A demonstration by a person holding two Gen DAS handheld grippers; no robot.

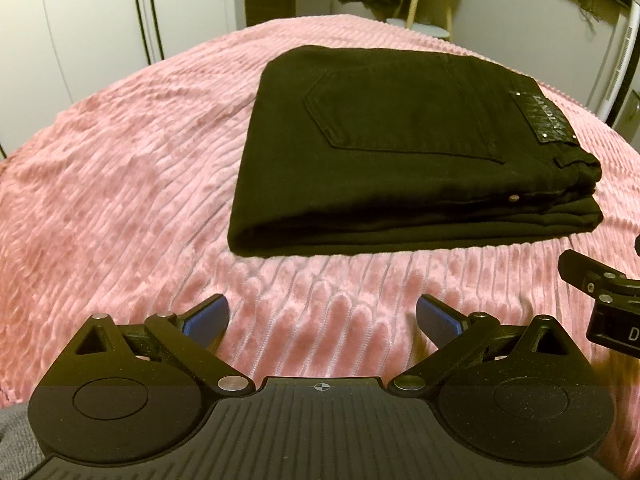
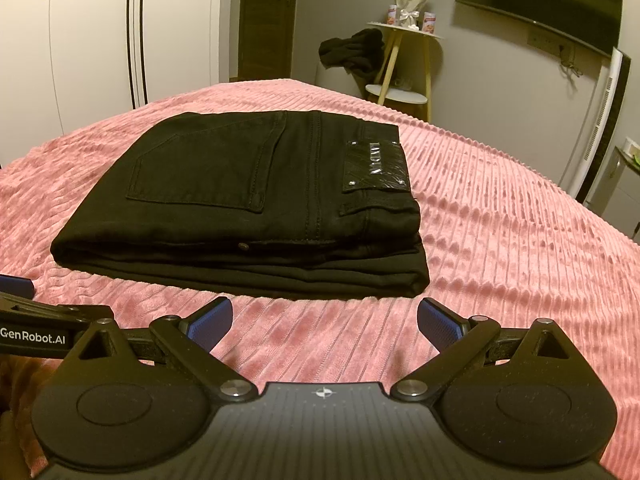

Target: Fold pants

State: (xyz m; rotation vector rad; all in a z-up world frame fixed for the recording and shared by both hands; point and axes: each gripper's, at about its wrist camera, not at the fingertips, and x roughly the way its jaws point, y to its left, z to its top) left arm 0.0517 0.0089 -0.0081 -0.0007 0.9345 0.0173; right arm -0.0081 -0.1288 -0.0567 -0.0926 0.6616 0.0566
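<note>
Right hand-held gripper [image 1: 600,300] cut off at right edge of left wrist view. Left hand-held gripper [image 2: 36,320] cropped by left edge of right wrist view. Lettering on pants' waistband patch [image 2: 377,167] too blurred to read. Inner layers of pants [image 2: 248,204] hidden within fold.

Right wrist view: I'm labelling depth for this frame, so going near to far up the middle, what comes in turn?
Right tongs, open → bare strip of pink blanket → folded black pants → dark garment draped off the small white side table → wall-mounted TV.
</note>
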